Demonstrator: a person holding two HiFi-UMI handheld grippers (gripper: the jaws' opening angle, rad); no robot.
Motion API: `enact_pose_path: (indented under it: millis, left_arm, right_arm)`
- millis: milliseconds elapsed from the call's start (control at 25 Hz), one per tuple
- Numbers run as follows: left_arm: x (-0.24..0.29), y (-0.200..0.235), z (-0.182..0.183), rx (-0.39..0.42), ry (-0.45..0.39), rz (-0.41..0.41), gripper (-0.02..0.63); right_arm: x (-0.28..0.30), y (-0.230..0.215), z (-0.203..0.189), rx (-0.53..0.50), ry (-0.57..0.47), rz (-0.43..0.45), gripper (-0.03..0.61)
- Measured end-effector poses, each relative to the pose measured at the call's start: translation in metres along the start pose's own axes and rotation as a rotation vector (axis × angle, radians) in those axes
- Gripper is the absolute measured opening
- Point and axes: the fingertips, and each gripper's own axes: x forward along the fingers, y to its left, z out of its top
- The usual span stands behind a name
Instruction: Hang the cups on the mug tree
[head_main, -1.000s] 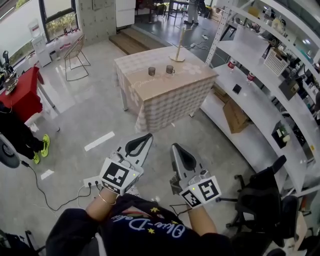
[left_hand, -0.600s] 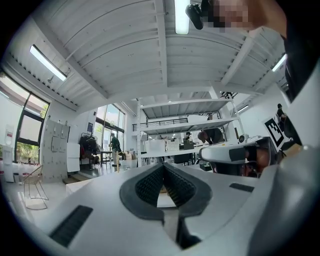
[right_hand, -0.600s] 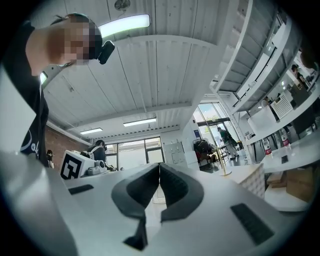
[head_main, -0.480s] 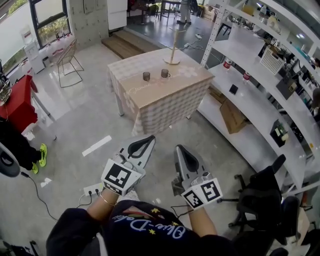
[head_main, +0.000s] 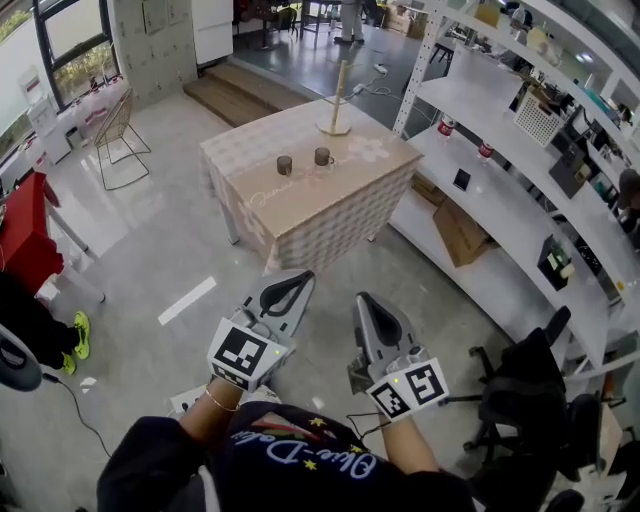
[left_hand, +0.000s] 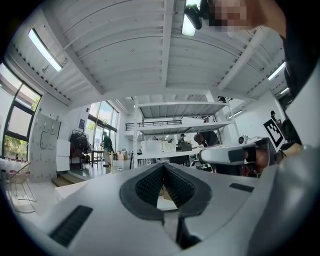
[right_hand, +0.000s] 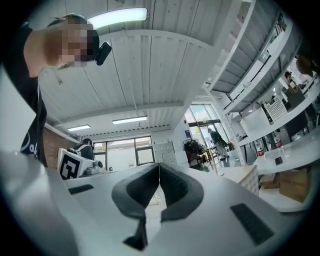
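Observation:
Far ahead in the head view stands a table with a checked cloth (head_main: 330, 215). On it are two dark cups, one (head_main: 284, 165) to the left and one with a handle (head_main: 322, 157) to the right. Behind them rises a wooden mug tree (head_main: 337, 100) on a round base. My left gripper (head_main: 296, 279) and right gripper (head_main: 362, 300) are held close to my body, well short of the table. Both are shut with nothing between the jaws. In the left gripper view the left gripper (left_hand: 163, 165) tips meet, and in the right gripper view the right gripper (right_hand: 159, 165) tips meet too.
Long white shelving (head_main: 520, 200) with boxes and small items runs along the right. A black office chair (head_main: 525, 395) stands at lower right. A red table (head_main: 20, 225) and a wire chair (head_main: 118, 135) are at the left. Cables and a power strip (head_main: 185, 400) lie on the floor by my feet.
The view has shifted toward the table, which now sits lower and further left in the head view. Both grippers stay shut and in the same pose before me.

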Motion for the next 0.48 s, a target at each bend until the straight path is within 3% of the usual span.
enact_pose_path:
  millis: [480]
  left_arm:
    - [0.023, 0.081, -0.013, -0.035, -0.007, -0.037, 0.008]
  right_arm:
    - [0.085, -0.007, -0.016, -0.026, 0.029, -0.016, 0.009]
